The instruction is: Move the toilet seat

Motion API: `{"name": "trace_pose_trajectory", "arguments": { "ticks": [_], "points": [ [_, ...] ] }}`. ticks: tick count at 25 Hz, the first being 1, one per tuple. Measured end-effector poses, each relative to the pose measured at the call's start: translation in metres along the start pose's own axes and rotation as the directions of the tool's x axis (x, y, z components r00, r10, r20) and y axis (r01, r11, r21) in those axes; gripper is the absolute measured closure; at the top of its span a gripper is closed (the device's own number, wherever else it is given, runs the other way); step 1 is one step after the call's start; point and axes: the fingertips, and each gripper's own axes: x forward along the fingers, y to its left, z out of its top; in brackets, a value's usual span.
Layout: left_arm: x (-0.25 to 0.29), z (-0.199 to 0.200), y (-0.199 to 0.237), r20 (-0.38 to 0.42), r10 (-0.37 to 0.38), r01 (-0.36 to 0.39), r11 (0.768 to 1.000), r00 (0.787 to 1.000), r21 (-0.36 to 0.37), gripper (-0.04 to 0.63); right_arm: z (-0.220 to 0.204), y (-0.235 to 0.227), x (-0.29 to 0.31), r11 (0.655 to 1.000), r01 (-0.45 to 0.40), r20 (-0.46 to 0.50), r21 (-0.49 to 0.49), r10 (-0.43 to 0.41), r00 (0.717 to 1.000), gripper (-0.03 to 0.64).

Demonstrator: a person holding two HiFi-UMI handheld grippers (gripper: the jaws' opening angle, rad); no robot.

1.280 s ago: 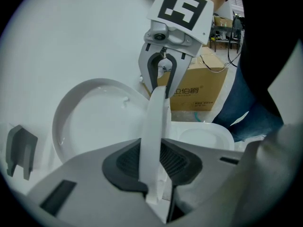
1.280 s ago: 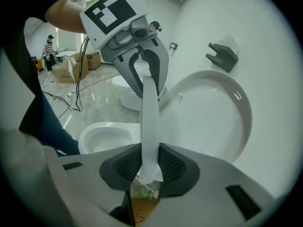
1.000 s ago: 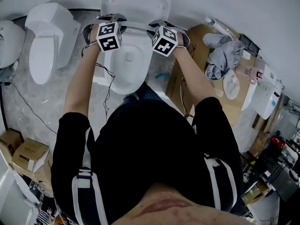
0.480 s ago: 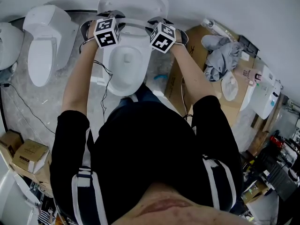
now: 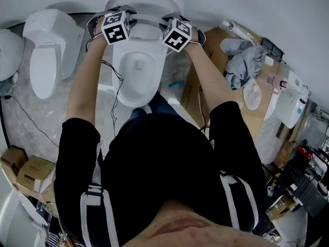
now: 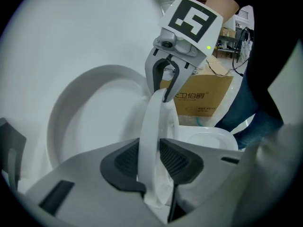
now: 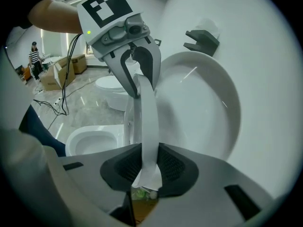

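Toilet seat (image 5: 145,19) stands near-upright at top centre, its rim pinched by left gripper (image 6: 150,161) and right gripper (image 7: 149,167), one each side.

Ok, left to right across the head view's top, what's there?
cut-off toilet → spare toilet → left hand-held gripper, jaws just opened slightly on the toilet seat → right hand-held gripper, jaws just closed further on it → grey cloth

The only print I can read is on the cardboard box (image 6: 208,91): a row of dark blue Chinese characters across its side, ending in 伯爵. The cubes on my left gripper (image 7: 141,90) and right gripper (image 6: 162,92) bear black-and-white square patterns, no letters. Print on the pink packet (image 5: 274,80) is too small to read.
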Motion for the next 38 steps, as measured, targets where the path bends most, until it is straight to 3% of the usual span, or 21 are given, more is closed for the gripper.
{"name": "trace_pose_trajectory", "arguments": {
  "ticks": [24,26,28,34,38],
  "points": [
    [0.012,0.0,0.025,0.009,-0.019,0.019,0.999,1.0,-0.035,0.466,0.0,-0.025,0.012,0.998,0.035,-0.014,0.042,-0.034,0.999,0.51],
    [0.01,0.0,0.025,0.006,0.022,-0.021,0.999,1.0,-0.048,0.462,-0.001,-0.024,0.011,0.996,0.059,-0.011,0.067,-0.059,0.998,0.501],
    [0.008,-0.001,0.026,0.008,0.094,-0.094,0.993,0.996,-0.075,0.445,-0.001,-0.021,0.008,0.991,0.078,0.003,0.109,-0.079,0.997,0.412],
    [-0.013,0.002,0.022,0.032,0.306,-0.299,0.945,0.951,-0.135,0.37,0.007,-0.02,-0.027,0.957,0.224,0.079,0.184,-0.242,0.967,0.407],
    [-0.041,0.009,0.01,0.07,0.395,-0.382,0.912,0.916,-0.152,0.373,0.006,-0.008,-0.052,0.935,0.287,0.096,0.208,-0.312,0.945,0.415]
  ]
}}
